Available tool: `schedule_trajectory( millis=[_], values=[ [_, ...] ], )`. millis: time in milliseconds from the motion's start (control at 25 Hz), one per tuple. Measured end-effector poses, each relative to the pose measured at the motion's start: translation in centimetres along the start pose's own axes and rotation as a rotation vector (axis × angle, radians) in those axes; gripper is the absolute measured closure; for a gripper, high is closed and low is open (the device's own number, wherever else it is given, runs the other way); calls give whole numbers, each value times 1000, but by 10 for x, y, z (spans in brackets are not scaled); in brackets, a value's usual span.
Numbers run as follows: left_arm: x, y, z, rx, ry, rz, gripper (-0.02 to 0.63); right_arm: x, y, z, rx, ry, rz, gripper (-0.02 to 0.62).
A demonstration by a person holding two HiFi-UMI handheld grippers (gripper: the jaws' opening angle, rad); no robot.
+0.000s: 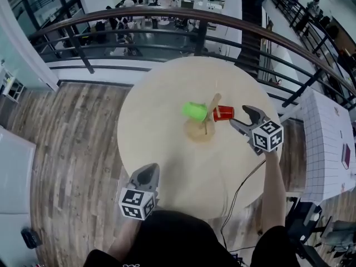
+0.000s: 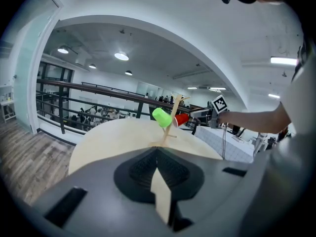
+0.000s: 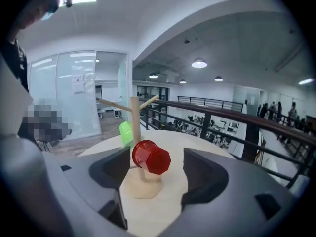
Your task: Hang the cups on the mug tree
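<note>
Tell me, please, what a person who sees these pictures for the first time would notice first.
The bright green cup and the red cup hang on the wooden mug tree near the middle of the round pale table. The right claw stands open just beside the red cup, without pressing on it. The left claw is shut and empty at the table's near edge.
</note>
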State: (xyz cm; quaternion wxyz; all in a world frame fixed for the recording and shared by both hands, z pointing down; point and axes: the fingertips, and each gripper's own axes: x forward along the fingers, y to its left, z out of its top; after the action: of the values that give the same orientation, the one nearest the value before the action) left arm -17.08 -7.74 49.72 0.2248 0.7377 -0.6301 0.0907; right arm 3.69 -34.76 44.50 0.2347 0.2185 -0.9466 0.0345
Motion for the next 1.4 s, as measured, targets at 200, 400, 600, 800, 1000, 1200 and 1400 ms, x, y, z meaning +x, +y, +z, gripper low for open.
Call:
schedule_trajectory(
  millis=[200, 400, 600, 800, 1000, 1200, 1400],
  values=[
    [15, -16, 13, 37, -16, -53, 592, -48, 21, 25, -70, -137, -141, 268],
    [27, -35, 30, 74, -52, -100, 593, -72, 64, 39, -58, -261, -232, 270],
    [35, -55, 55, 112, -94, -141, 593, -83, 110, 42, -39, -321, -311, 333],
    [40, -71, 70, 125, -126, -169, 593, -91, 141, 37, 94, -410, -399, 476],
    [45, -88, 80, 136, -159, -157, 593, -101, 156, 31, 175, -468, -494, 554],
    [47, -96, 75, 132, -166, -128, 592, -97, 165, 13, 205, -434, -502, 560],
    [44, -93, 72, 121, -163, -119, 593, -94, 170, 11, 213, -426, -497, 560]
  ],
)
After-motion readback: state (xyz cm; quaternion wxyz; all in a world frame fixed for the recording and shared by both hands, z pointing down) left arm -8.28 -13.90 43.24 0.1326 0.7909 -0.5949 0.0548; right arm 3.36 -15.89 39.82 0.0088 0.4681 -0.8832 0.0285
